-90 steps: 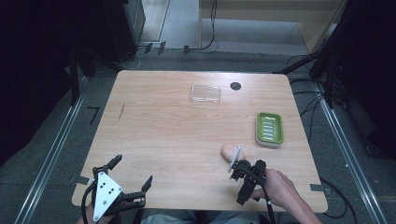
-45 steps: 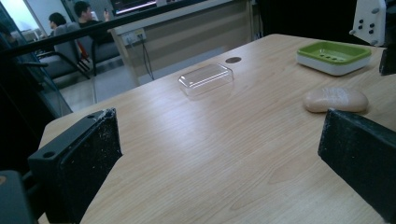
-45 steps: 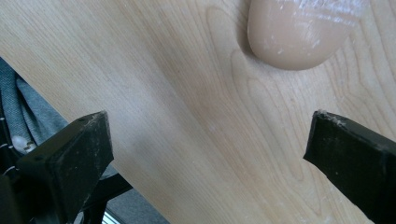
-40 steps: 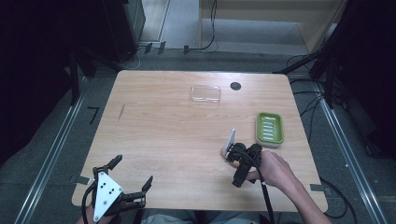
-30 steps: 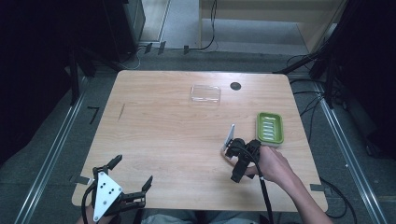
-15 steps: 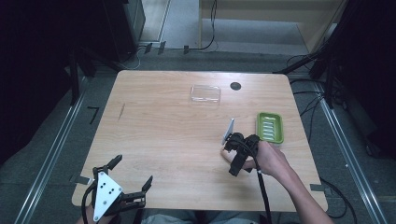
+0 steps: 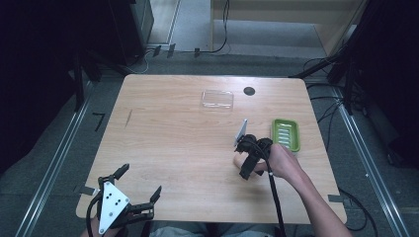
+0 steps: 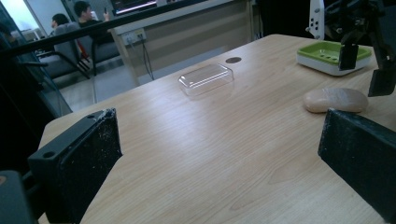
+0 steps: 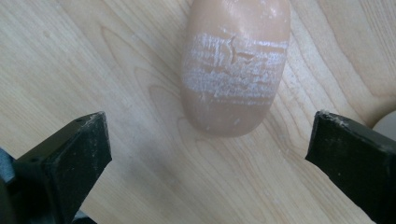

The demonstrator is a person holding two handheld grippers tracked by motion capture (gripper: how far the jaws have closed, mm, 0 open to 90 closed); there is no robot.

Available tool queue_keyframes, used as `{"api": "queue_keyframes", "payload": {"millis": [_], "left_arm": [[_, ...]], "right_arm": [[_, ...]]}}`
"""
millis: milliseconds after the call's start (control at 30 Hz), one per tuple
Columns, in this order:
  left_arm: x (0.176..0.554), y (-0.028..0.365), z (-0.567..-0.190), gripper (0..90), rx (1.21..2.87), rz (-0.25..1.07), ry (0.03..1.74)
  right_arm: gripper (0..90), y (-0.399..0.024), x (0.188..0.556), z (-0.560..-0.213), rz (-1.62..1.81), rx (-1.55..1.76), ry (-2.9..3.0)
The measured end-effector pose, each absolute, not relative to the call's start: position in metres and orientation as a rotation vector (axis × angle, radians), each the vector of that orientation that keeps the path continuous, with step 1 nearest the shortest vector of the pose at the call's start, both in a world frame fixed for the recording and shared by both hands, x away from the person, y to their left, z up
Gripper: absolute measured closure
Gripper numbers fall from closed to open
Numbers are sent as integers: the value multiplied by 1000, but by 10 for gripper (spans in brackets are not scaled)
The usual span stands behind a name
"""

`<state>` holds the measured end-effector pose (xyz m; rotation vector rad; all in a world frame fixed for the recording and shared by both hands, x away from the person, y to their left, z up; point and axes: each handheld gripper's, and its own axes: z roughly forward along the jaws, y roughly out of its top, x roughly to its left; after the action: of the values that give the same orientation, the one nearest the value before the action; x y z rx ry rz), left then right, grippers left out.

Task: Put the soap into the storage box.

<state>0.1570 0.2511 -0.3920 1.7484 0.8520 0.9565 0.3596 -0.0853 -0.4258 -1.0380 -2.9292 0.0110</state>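
Right gripper: held in the person's right hand at about 4 o'clock from the table's middle, pointed down at the tabletop. Jaws stand wide apart with nothing between them; in the right gripper view they rise at the lower corners with bare wood between.

Soap bar: tan, oval, a pale scuffed band across its middle. Lies flat on the wood just beyond the right gripper's jaw tips, toward 12 o'clock in the right gripper view, not touched by either jaw. In the left gripper view the soap bar rests below the other gripper's jaws.

Left gripper: at the near left corner of the table, about 7 o'clock, with a grey three-cornered plate on top. Jaws wide apart, holding nothing.

Soap dish: green, ribbed inside, at 3 o'clock, just beyond the right gripper.

Clear plastic lid: rectangular, toward 12 o'clock, well apart from both grippers.

Table: light wood, with a dark round hole near the far edge, just beside the lid.
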Motion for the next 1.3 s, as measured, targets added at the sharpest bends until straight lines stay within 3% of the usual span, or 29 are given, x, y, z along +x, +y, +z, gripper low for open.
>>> {"api": "queue_keyframes", "payload": {"millis": [667,1000,1300], "left_arm": [[157,252,-392,0,1744,957,854],[157,252,-392,0,1742,958,854],[156,252,-392,0,1740,959,855]], "right_arm": [[19,-70,380,-449,18,-1068,-2908],[212,-70,384,-458,2,-1134,-2896],[321,-73,385,-463,28,-1162,-2878]]}}
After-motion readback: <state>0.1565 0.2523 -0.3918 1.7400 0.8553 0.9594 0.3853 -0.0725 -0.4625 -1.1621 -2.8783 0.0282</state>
